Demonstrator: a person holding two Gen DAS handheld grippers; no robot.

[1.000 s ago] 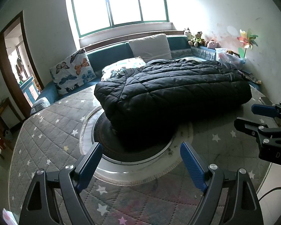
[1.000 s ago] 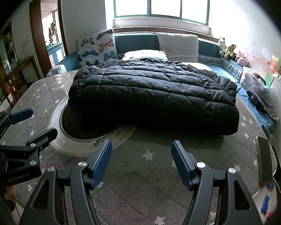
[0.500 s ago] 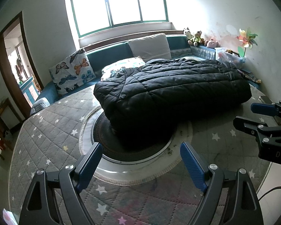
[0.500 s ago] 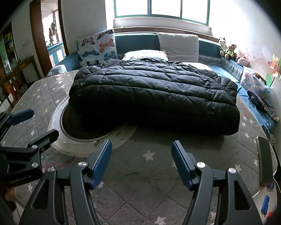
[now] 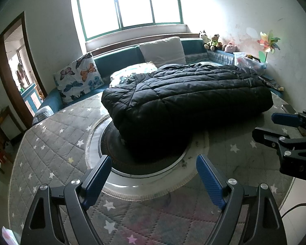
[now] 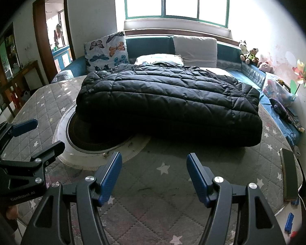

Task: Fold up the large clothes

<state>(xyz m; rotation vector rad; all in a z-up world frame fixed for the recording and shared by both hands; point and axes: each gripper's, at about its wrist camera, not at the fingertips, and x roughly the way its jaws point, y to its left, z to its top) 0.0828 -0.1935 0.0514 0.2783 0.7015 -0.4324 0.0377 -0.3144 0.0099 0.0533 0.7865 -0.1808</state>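
Folded black puffer jacket on the star-quilted surface, both grippers empty.
Left wrist view: the left gripper [image 5: 154, 168] hovers with jaws wide, near the jacket [image 5: 185, 100], which overlaps the round white ring [image 5: 144, 187]. Right wrist view: the right gripper [image 6: 154, 166] also stands wide, the jacket [image 6: 169, 102] ahead and apart.

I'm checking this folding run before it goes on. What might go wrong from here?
The black puffy jacket is folded thick, so it may spring open if left. Both the left gripper and right gripper are open and apart from it. Its near edge overhangs the round inset, where it could sag.
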